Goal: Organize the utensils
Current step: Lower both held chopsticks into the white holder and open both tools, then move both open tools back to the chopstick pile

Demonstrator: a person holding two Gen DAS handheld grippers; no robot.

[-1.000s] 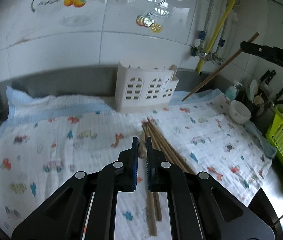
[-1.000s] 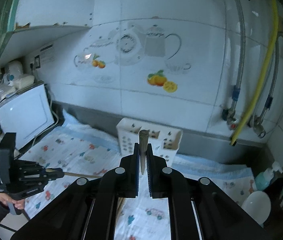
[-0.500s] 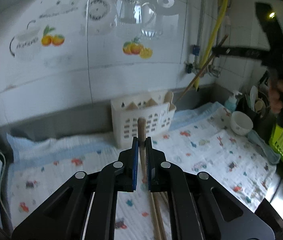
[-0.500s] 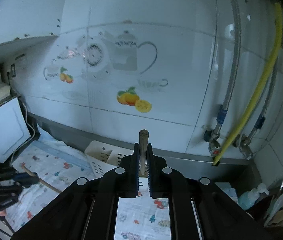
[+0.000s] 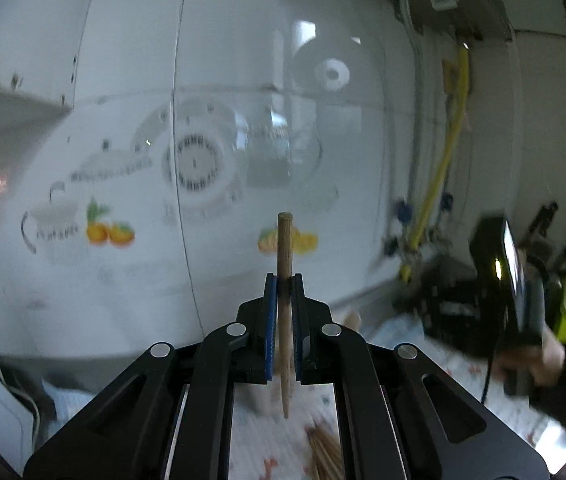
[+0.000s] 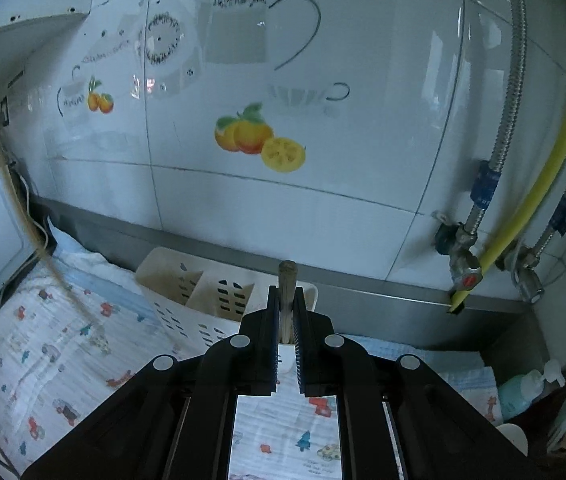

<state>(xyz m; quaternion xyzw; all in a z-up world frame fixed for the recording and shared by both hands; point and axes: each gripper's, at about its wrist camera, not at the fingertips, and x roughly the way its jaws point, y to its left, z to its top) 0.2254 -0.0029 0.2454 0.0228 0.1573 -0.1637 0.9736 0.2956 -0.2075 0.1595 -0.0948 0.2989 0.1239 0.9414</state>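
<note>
My left gripper (image 5: 283,280) is shut on a wooden chopstick (image 5: 284,248) held upright high above the counter, thick end up, pointed tip hanging below the jaws. Several more chopsticks (image 5: 325,454) lie on the printed cloth below. My right gripper (image 6: 286,292) is shut on another wooden chopstick (image 6: 286,276), held upright just over the near side of the white slotted utensil holder (image 6: 199,300) by the wall. The left-held chopstick also shows blurred at the left of the right wrist view (image 6: 23,216).
A patterned cloth (image 6: 43,360) covers the counter. Tiled wall with fruit decals (image 6: 259,136) stands behind. Taps and a yellow hose (image 6: 523,208) are at the right, a soap bottle (image 6: 523,388) and white bowl (image 6: 513,436) at the lower right. The right hand and gripper body (image 5: 511,300) show blurred.
My left gripper lifted its chopstick off the cloth and tilted it up toward the wall. My right gripper moved its chopstick closer to the holder and lower.
</note>
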